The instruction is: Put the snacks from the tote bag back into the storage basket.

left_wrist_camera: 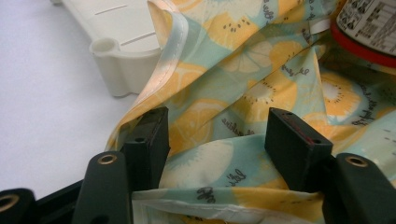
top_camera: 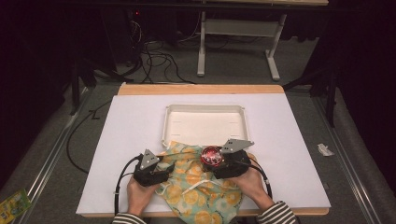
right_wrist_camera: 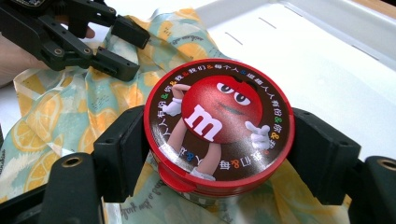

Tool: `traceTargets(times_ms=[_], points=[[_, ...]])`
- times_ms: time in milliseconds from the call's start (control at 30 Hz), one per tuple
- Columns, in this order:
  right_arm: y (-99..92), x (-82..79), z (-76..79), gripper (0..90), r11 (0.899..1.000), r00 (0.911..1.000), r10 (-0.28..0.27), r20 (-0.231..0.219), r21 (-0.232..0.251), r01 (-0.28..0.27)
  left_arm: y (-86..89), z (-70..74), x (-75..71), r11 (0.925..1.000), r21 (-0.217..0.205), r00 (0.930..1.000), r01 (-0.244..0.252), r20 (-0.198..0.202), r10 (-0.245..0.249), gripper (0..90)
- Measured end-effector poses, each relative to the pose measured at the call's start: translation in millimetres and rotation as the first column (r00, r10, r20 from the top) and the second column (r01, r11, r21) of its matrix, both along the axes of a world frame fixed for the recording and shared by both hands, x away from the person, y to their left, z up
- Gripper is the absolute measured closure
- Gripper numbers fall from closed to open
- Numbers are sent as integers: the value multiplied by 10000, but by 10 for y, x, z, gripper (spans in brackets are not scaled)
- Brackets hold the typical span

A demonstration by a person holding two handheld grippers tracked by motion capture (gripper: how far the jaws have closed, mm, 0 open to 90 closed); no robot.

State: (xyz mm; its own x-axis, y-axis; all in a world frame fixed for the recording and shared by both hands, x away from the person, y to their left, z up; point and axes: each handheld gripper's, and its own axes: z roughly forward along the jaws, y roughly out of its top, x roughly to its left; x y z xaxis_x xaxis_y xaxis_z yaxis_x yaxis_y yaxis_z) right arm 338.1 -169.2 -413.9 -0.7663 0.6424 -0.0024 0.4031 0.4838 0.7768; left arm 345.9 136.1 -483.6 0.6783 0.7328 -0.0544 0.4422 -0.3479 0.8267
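White tabletop point(top_camera: 130, 140) work area: with the right gripper point(right_wrist_camera: 219, 154) clamped on the red candy tin point(right_wrist_camera: 218, 126) above the lemon-print fabric bag point(top_camera: 205, 189), keep the left gripper point(left_wrist_camera: 217, 140), jaws spread over the cloth, clear, then carry the tin level toward the cream tray point(top_camera: 205, 109).

A wooden desk point(top_camera: 201, 88) carries a white sheet point(top_camera: 135, 140) that covers nearly all its top, leaving a bare wood strip at 12 o'clock. Beyond it on the grey floor point(top_camera: 233, 70) stands a white metal frame point(top_camera: 201, 56), with a tangle of black cables point(top_camera: 156, 58) at 11 o'clock. A green packet point(top_camera: 11, 203) lies on the floor at 8 o'clock, and a crumpled white scrap point(top_camera: 324, 149) at 3 o'clock. A metal rail point(top_camera: 46, 163) runs along the floor at 9 o'clock.
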Motion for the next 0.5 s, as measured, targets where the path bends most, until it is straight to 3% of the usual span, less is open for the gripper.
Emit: traceTargets(times_ms=[500], points=[[-111,7,190,262,9992,9992,-376,97,125,375,-3,1,-8,10000,-34,10000,-1,66,2,405]])
